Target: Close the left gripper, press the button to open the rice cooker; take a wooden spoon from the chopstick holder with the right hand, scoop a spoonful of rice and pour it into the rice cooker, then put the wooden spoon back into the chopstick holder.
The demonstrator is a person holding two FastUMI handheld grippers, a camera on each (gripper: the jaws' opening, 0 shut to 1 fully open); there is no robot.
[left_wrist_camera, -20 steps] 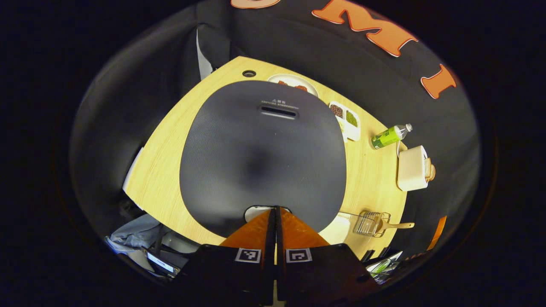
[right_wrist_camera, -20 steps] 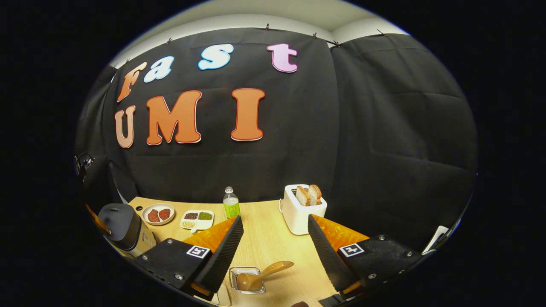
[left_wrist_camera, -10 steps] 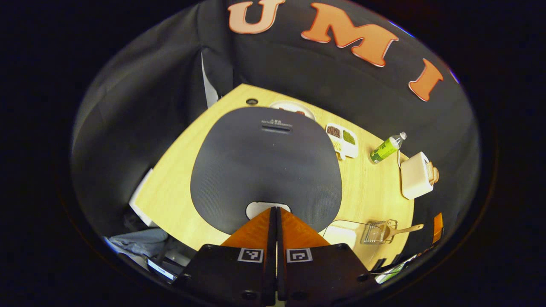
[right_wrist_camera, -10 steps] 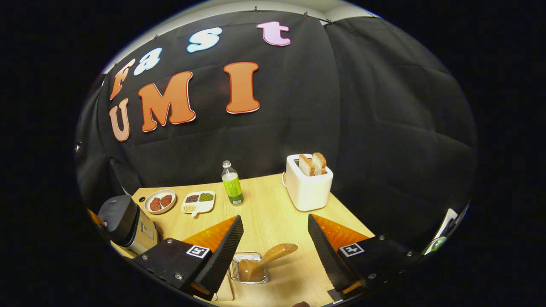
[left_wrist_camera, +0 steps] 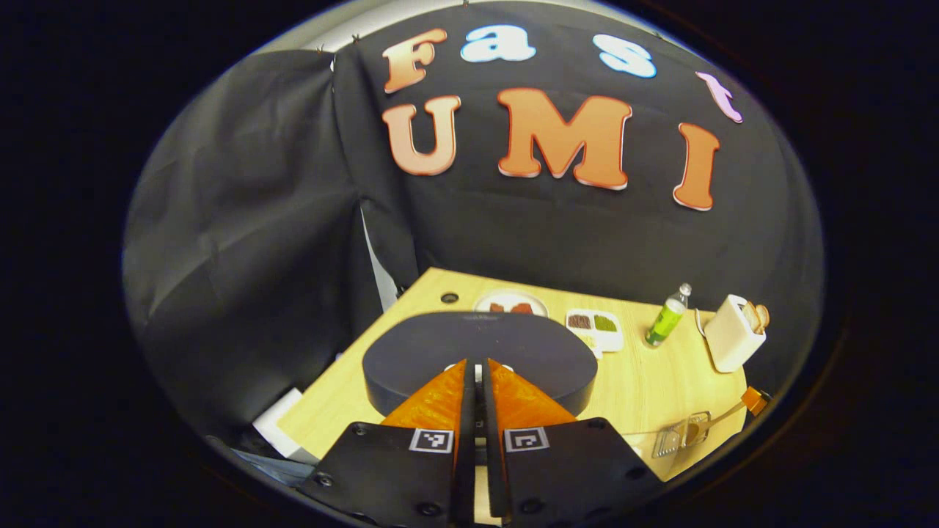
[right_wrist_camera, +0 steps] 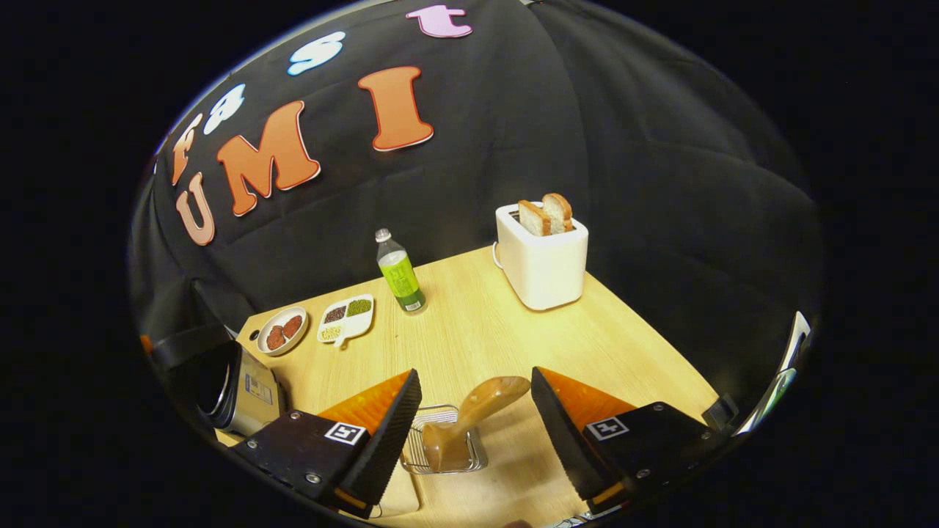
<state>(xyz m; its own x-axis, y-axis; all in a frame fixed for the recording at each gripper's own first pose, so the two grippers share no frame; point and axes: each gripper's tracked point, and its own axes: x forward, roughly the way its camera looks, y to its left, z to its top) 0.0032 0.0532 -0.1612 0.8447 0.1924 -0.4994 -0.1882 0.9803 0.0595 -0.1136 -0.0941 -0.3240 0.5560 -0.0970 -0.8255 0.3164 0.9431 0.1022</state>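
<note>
Rice cooker (right_wrist_camera: 220, 385) lid now up; label illegible.

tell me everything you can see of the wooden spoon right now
The wooden spoon looks like light brown, smooth wood, with a broad rounded handle end. It stands tilted in the wire chopstick holder on the table: its lower end sits inside the holder and its handle leans up and to the right over the rim. It lies between the open fingers of the right gripper, which do not touch it. In the left gripper view it shows small, far right, handle sticking out of the holder.
</note>
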